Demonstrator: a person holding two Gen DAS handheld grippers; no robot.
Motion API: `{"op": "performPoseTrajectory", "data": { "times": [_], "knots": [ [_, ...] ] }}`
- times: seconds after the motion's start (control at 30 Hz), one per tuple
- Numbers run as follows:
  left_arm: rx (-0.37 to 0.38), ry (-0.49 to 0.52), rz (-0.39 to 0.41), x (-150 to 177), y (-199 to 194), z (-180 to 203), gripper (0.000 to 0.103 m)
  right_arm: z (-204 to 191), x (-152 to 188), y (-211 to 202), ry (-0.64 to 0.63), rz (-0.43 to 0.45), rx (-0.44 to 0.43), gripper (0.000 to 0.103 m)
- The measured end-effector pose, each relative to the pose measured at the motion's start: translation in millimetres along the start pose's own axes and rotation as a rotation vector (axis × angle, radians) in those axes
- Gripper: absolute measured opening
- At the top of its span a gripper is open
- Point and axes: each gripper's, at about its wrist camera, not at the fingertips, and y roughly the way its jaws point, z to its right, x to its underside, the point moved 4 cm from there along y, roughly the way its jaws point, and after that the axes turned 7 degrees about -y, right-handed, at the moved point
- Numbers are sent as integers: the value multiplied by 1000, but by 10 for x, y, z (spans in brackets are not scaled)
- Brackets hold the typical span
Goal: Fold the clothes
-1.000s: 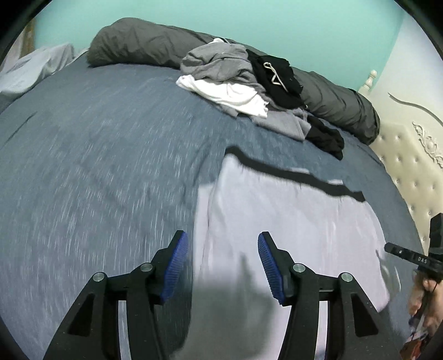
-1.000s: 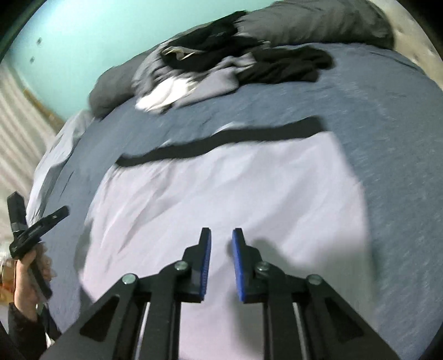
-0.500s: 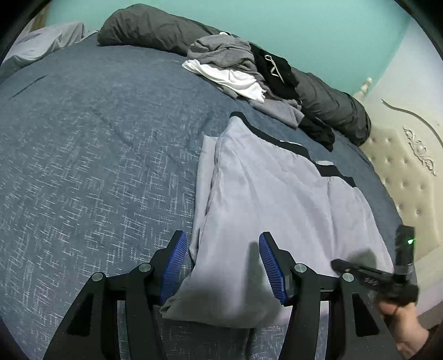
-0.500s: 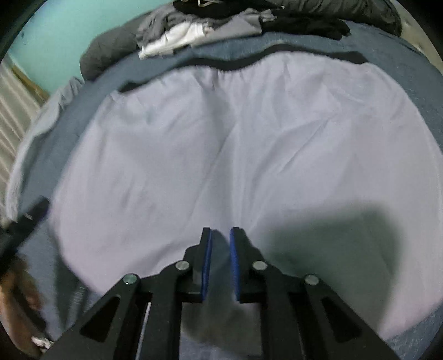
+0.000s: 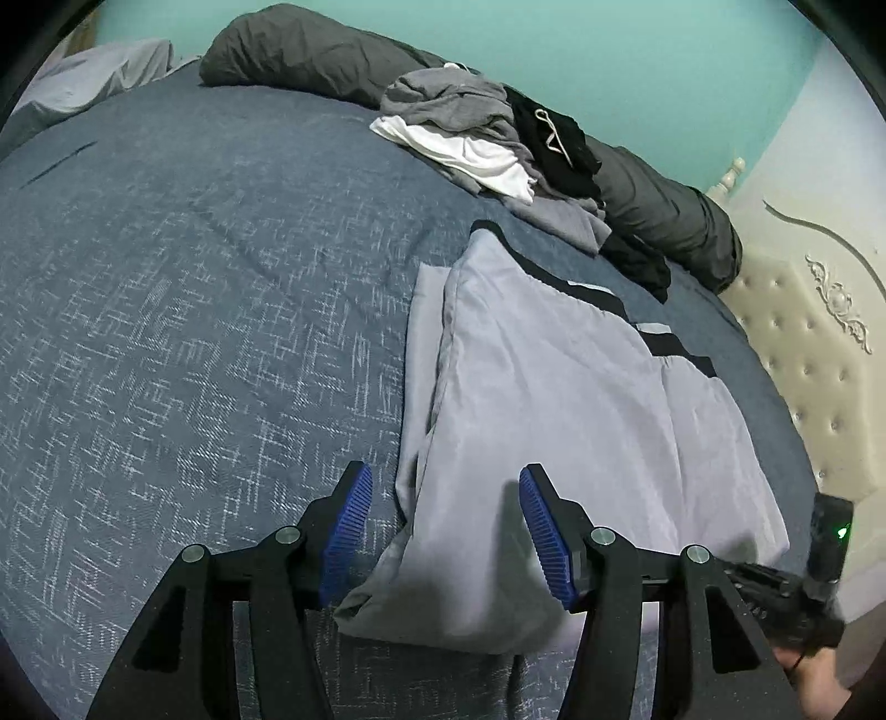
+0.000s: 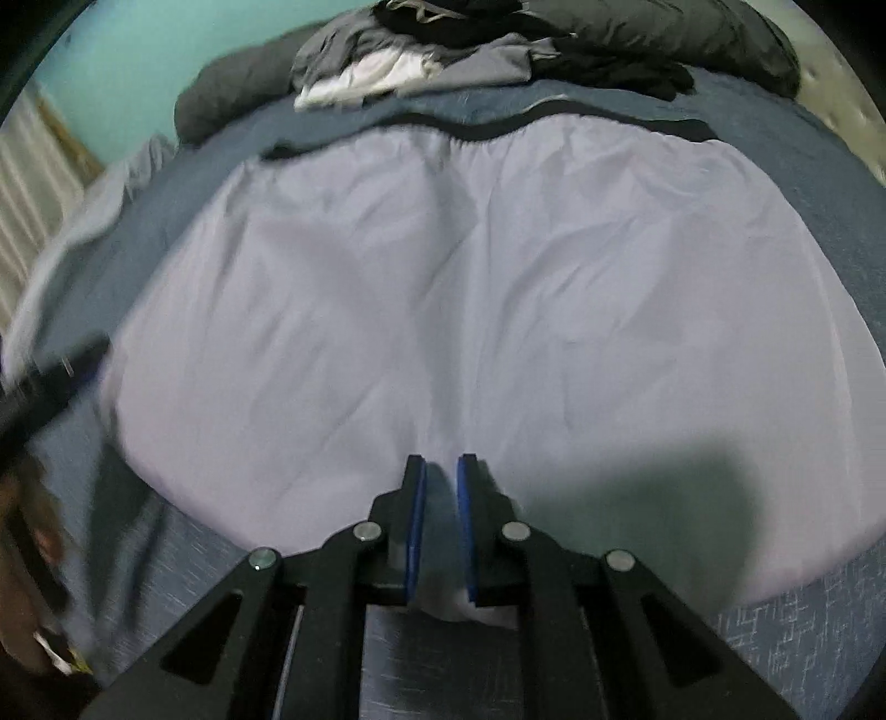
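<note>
A light lavender garment (image 5: 559,421) with a black waistband lies spread on the blue bed; in the right wrist view (image 6: 470,288) it fills the middle. My left gripper (image 5: 440,531) is open, its blue pads on either side of the garment's near left corner. My right gripper (image 6: 441,498) has its jaws nearly closed over the garment's near hem, with cloth between the pads. The right gripper also shows at the left wrist view's lower right edge (image 5: 797,598).
A pile of grey, white and black clothes (image 5: 487,138) lies at the far side against dark grey pillows (image 5: 310,50). A cream tufted headboard (image 5: 803,343) is at the right. The blue bedspread (image 5: 166,310) stretches to the left.
Both grippers have come down closer to the garment's near edge. The right gripper's jaws now have the hem between them. The left gripper stays open.
</note>
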Motion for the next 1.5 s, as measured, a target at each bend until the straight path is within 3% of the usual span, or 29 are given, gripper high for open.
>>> {"op": "performPoseTrajectory", "data": {
  "times": [0.17, 0.27, 0.43, 0.6, 0.8, 0.97, 1.5],
  "knots": [
    [-2, 1, 6, -8, -12, -26, 60, -20, -14, -211, 12, 46, 3, 9],
    [6, -12, 7, -20, -14, -44, 60, -63, 89, -267, -14, 30, 15, 9],
    [6, -7, 6, -17, -16, -32, 60, -43, 229, 23, -41, -8, 19, 9],
    [8, -25, 9, -41, -19, -69, 60, -70, 115, -267, -1, 43, 2, 9],
    [10, -30, 11, -48, -19, -78, 60, -69, 225, -93, -33, -35, 17, 9],
    [11, -45, 16, -74, -31, -113, 60, -63, -71, -183, -48, -7, 19, 9],
    [17, -75, 4, -72, 5, -197, 61, 290, -1548, 551, -29, -75, 101, 9]
  ]
}}
